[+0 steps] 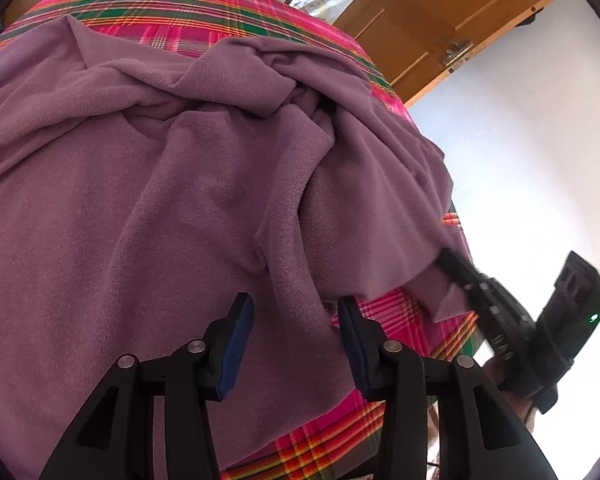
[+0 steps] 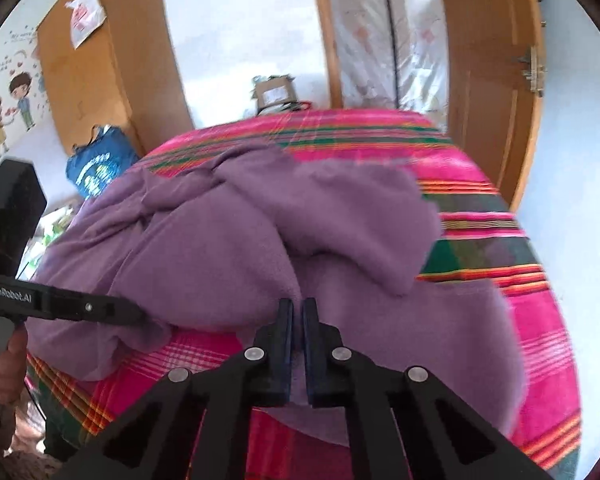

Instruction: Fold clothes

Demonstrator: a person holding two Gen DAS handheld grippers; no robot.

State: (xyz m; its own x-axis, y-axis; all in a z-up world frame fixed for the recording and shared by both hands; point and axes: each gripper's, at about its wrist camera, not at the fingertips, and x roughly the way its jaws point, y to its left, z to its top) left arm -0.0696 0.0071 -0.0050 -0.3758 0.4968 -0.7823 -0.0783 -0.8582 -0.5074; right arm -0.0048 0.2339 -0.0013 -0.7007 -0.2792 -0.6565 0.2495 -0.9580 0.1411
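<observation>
I see one purple fleece garment (image 1: 148,184), soft and fuzzy, lying spread but rumpled over a pink plaid cloth (image 1: 188,12). Its body lies mostly flat toward my left. On my right the fabric bunches into thick twisted folds, with a loose flap (image 2: 340,216) folded over on top. Its near edge reaches almost to the cloth's front edge.

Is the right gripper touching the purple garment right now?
Touching. In the left wrist view the right gripper has its tip buried in the purple garment's edge; the right wrist view shows its jaws nearly shut with purple fabric between them.
</observation>
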